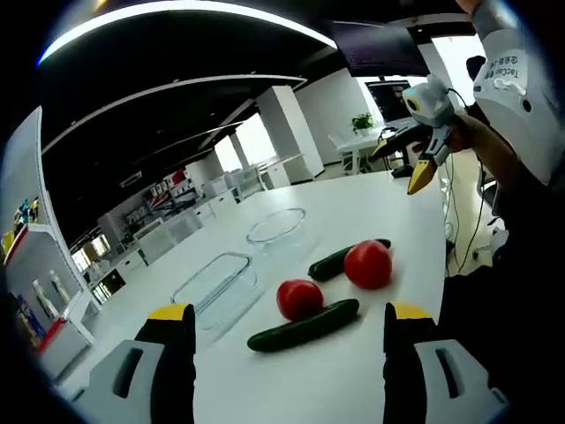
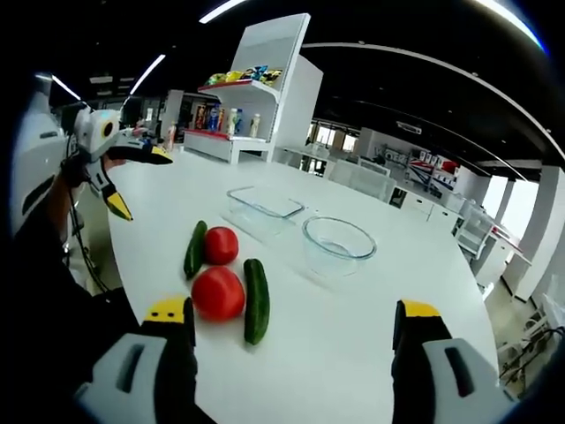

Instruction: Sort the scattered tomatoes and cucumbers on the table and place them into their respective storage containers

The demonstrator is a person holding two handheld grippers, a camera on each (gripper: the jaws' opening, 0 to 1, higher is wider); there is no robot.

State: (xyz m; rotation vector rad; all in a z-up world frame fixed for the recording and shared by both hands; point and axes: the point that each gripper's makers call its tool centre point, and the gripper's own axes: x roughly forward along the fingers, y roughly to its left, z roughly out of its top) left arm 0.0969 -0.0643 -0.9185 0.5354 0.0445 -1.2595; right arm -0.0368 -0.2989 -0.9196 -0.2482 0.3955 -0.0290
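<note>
i'm in a big open-plan office or showroom: long white table [image 2: 353, 344] under me, dark ceiling with curved light strips [image 1: 177, 18], white shelving [image 2: 256, 79] of bottles far left, desks and windows [image 1: 256, 141] beyond.

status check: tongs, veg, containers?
Both tongs open, empty. Two tomatoes, two cucumbers loose on table. Rectangular dish, round bowl empty. Nothing blocking.

Left tongs [image 1: 287, 340] grey-bodied with black jaws and yellow tips, right tongs [image 2: 296, 334] alike, person's dark sleeve [image 1: 512, 190]
</note>
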